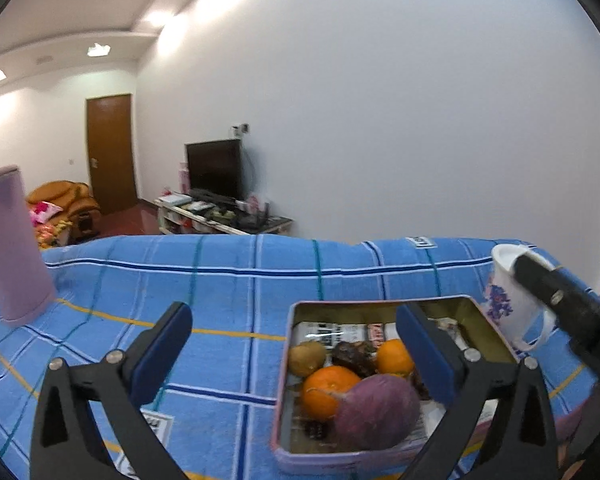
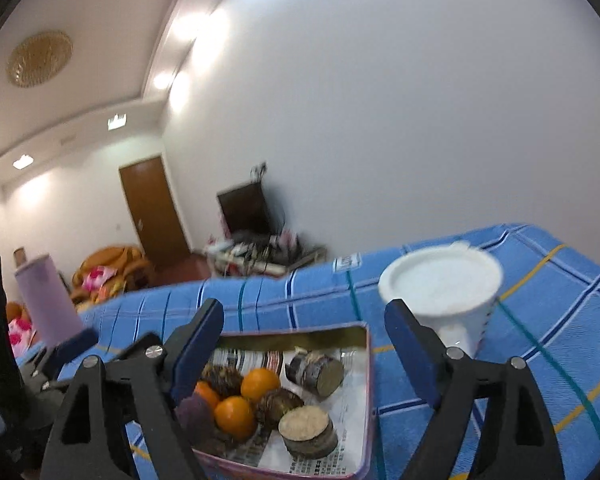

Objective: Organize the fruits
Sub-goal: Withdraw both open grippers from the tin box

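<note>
A pink-rimmed metal tin [image 1: 281, 408], lined with newspaper, lies on the blue plaid cloth. In it are two oranges [image 1: 328, 390], a purple root-like fruit [image 1: 376, 412], a brown kiwi [image 1: 306, 356] and a dark spiky fruit [image 1: 352, 354]. My left gripper [image 1: 292, 312] is open over the tin's left edge, nothing between its pads. In the right wrist view the tin [image 2: 367, 392] also holds oranges [image 2: 234, 416] and two cut cylindrical pieces [image 2: 308, 430]. My right gripper [image 2: 304, 308] is open above the tin, holding nothing.
A white flowered mug [image 1: 512, 300] stands right of the tin, also seen as the mug [image 2: 444, 292]. A lilac tumbler [image 1: 10, 248] stands at the far left. The blue cloth [image 1: 220, 288] ends at the back; beyond are a TV stand and a door.
</note>
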